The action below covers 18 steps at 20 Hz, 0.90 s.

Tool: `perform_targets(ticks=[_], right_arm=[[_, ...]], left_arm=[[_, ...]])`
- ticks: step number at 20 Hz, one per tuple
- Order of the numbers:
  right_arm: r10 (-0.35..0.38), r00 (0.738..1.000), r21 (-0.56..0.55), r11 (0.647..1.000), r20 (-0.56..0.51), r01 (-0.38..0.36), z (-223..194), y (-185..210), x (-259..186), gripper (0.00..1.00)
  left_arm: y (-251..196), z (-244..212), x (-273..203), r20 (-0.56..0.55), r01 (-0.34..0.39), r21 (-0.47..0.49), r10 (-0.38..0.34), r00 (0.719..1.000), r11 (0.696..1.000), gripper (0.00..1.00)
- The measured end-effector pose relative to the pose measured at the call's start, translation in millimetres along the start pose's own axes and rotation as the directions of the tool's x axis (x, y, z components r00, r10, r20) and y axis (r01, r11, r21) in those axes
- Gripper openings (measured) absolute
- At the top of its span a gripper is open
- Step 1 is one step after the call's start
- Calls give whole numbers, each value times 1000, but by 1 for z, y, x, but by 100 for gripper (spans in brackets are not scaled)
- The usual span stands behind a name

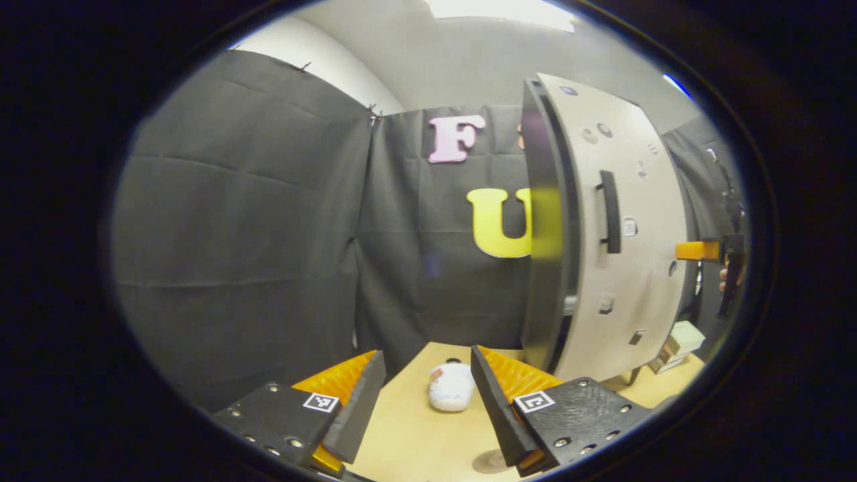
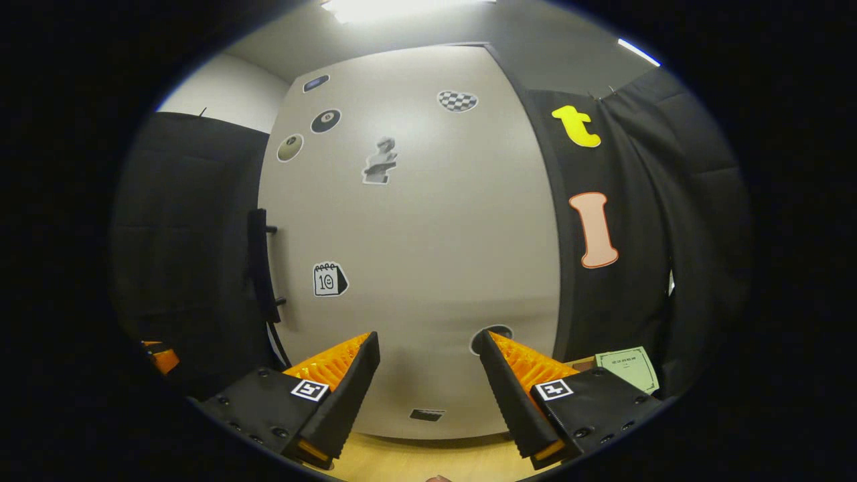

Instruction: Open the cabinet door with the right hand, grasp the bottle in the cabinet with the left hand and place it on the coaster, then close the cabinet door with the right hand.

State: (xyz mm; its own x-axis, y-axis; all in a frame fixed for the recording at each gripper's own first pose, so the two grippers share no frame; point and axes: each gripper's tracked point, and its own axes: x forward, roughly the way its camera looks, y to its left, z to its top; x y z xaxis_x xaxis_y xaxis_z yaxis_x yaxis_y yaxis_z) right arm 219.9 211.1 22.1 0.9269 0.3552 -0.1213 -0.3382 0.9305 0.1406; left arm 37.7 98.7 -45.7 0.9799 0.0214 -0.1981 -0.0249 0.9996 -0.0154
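In the left gripper view, the left gripper (image 1: pixel 425 395) is held over the tabletop (image 1: pixel 415 442) with its jaws apart and nothing between them. Just beyond, a white bottle (image 1: pixel 450 387) is seen resting on the wood, well in from the near edge; a round coaster (image 1: pixel 491 461) is seen nearer, by the right finger, with the bottle apart from it. Whether the bottle stands or lies cannot be told.

In the right gripper view, the right gripper (image 2: pixel 428 388) faces the beige cabinet door (image 2: pixel 415 234), jaws apart and empty. The black handle (image 2: pixel 261 268) is seen at the door's left edge.

The door appears almost shut, so closing is judged the step in hand: flat pressure near the handle side should be applied, slowly, so that the cabinet is not shifted.

Farther off, decorative stickers (image 2: pixel 380 161) are spread over the door, a green booklet (image 2: pixel 628 367) lies toward the tabletop's right edge, and black cloth is hung behind.
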Motion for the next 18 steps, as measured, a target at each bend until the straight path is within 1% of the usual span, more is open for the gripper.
perform_targets(ticks=[1,2,6,9,11,12,13,14,15,16,17,18], right_arm=[[-10,1000,-5,1000,7,10,3,-13,-15,96],[-20,1000,-11,1000,6,20,5,-28,-32,96],[-76,997,-2,997,24,76,10,-91,-95,96],[-115,993,-1,993,40,115,5,-138,-136,96],[-140,989,3,990,40,140,-5,-163,-161,96],[-149,988,6,989,35,149,-11,-172,-172,96],[-159,987,6,987,21,159,-18,-180,-183,92],[-162,987,2,987,6,162,-25,-185,-193,96],[-164,986,-8,986,-3,164,-27,-187,-203,92],[-166,986,-27,986,-2,166,-27,-189,-212,92],[-169,986,-44,985,9,169,-24,-188,-217,96],[-170,985,-61,983,26,171,-20,-186,-224,96]], left_arm=[[-17,7,-2,11,18,6,-18,1000,1000,80],[-33,12,-6,14,36,9,-36,999,999,77],[-107,26,-24,21,120,-7,-120,993,993,78],[-148,40,-43,26,151,15,-151,988,988,78],[-167,46,-60,31,160,36,-161,986,986,77],[-177,49,-64,34,166,42,-167,985,985,79],[-184,50,-69,34,173,44,-174,984,984,77],[-190,50,-75,33,184,42,-185,982,982,79],[-195,49,-81,34,196,37,-198,980,980,78],[-198,48,-85,38,209,31,-210,977,977,77],[-198,46,-88,39,221,28,-221,974,975,79],[-198,45,-89,36,232,27,-233,972,972,78]])
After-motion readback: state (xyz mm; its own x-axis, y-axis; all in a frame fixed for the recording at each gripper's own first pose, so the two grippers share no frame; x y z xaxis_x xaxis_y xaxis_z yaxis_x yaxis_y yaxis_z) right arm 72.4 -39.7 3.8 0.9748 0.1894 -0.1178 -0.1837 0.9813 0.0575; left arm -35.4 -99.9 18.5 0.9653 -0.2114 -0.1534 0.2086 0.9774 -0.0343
